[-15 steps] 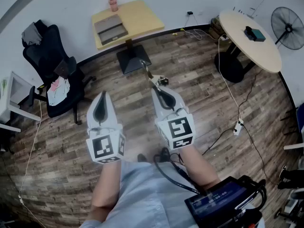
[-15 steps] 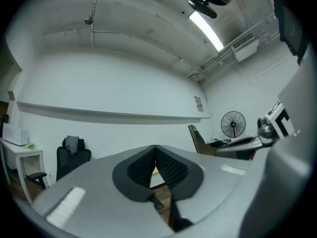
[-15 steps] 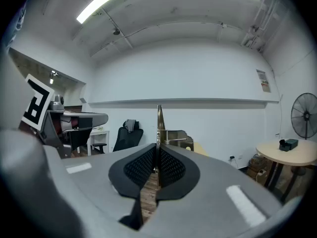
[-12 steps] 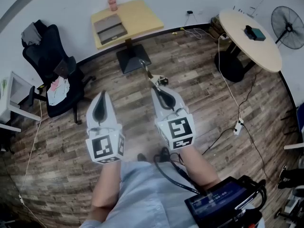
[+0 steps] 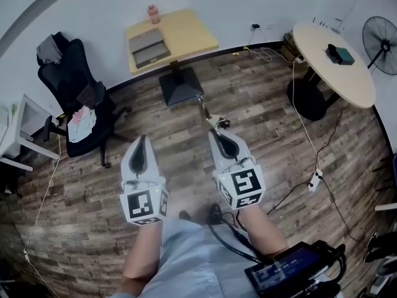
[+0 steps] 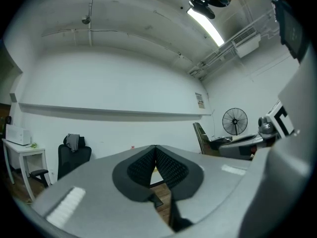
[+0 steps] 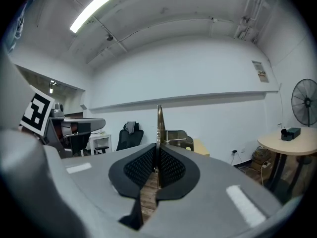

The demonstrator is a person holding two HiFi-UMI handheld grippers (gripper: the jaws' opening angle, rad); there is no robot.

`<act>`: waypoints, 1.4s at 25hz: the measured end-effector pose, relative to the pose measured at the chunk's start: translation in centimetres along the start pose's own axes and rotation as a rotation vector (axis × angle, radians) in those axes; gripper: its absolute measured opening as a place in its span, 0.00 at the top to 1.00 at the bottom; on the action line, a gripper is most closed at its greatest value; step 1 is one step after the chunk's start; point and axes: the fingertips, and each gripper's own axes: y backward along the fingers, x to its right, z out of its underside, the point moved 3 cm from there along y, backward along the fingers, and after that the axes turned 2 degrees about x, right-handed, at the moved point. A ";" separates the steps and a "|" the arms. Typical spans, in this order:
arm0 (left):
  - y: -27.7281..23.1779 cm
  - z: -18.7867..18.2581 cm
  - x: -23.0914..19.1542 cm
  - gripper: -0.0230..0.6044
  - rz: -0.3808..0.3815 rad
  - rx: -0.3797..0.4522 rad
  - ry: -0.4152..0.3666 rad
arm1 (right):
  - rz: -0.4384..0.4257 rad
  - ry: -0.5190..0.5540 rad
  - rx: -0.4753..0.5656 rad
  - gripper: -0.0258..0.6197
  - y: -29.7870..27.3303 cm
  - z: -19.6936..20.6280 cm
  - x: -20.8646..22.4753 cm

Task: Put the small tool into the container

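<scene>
My right gripper [image 5: 219, 134] is shut on a thin brass-coloured small tool [image 5: 204, 107] that sticks out forward past the jaws, over the wood floor. In the right gripper view the tool [image 7: 160, 120] stands straight up from between the closed pads [image 7: 157, 152]. My left gripper [image 5: 141, 139] hangs level with it to the left, shut with nothing in it; its pads [image 6: 155, 150] meet. The grey container [image 5: 147, 47] lies on the yellow table [image 5: 186, 33] well ahead of both grippers, and shows just behind the tool [image 7: 177, 136].
A pink bottle [image 5: 152, 13] stands at the table's far edge, above its dark pedestal base [image 5: 180, 85]. A black office chair [image 5: 74, 98] is at left, a white desk [image 5: 18, 129] further left. At right are a round table [image 5: 335, 54], a fan [image 5: 381, 42] and floor cables [image 5: 315, 179].
The head view has shifted: both grippers sit lower in the frame and slightly right, and the yellow table looks a little nearer. The right gripper still holds the tool.
</scene>
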 end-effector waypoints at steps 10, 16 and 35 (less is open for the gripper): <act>-1.8 3.4 0.1 0.96 -0.057 -0.066 0.018 | -0.010 -0.011 -0.054 0.95 -2.3 2.5 3.9; -6.5 5.3 -4.0 0.96 -0.088 -0.066 0.046 | -0.039 -0.007 -0.100 0.95 -8.7 3.6 3.6; -23.1 5.5 -20.8 0.96 -0.070 0.029 0.075 | -0.052 0.079 -0.065 0.95 -31.5 -1.1 0.6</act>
